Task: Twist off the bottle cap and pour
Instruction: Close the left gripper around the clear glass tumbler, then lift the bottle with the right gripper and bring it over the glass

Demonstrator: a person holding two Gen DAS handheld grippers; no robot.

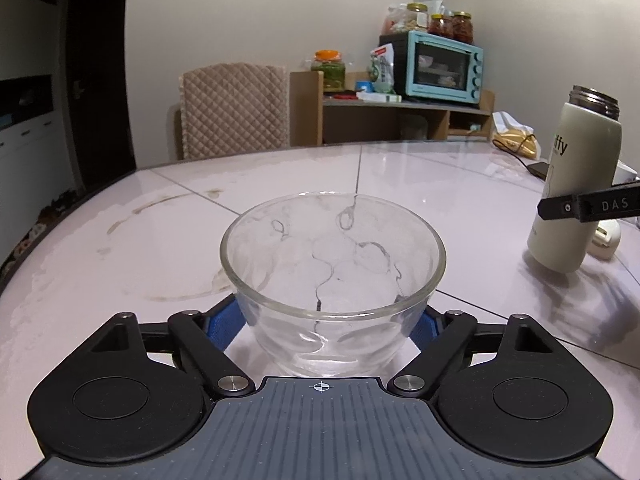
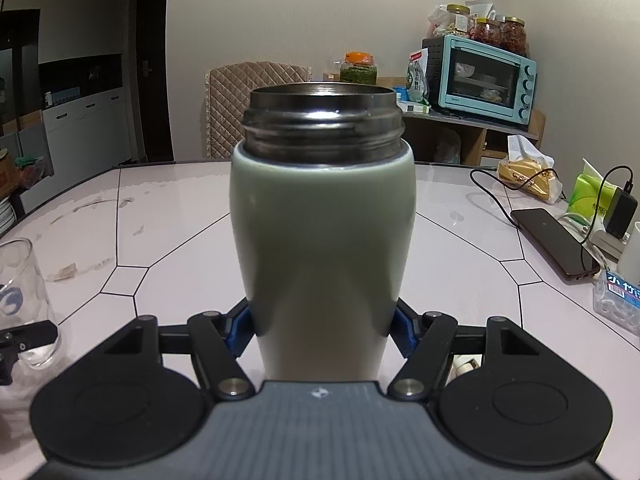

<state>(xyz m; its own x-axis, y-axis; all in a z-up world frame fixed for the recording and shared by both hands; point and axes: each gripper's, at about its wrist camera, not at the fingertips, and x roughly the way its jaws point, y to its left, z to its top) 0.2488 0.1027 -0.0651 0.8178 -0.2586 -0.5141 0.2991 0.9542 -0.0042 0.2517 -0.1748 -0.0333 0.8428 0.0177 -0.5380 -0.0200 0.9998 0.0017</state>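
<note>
A pale green thermos bottle (image 2: pixel 322 240) with a bare steel threaded mouth and no cap stands upright on the table. My right gripper (image 2: pixel 322 330) is shut on its lower body with blue pads on both sides. The bottle also shows in the left wrist view (image 1: pixel 576 188) at the far right, with a right finger (image 1: pixel 592 204) across it. A clear glass bowl (image 1: pixel 332 268) stands on the table, and my left gripper (image 1: pixel 332 326) is shut on its lower wall. The bowl also shows in the right wrist view (image 2: pixel 24 300) at the far left. No cap is in view.
A black phone (image 2: pixel 554 242), charger cables, a green tissue pack (image 2: pixel 588 196) and a plastic box (image 2: pixel 618 306) lie at the table's right. A quilted chair (image 1: pixel 236 112) stands behind the table. A shelf with a blue toaster oven (image 1: pixel 444 68) and jars is at the back.
</note>
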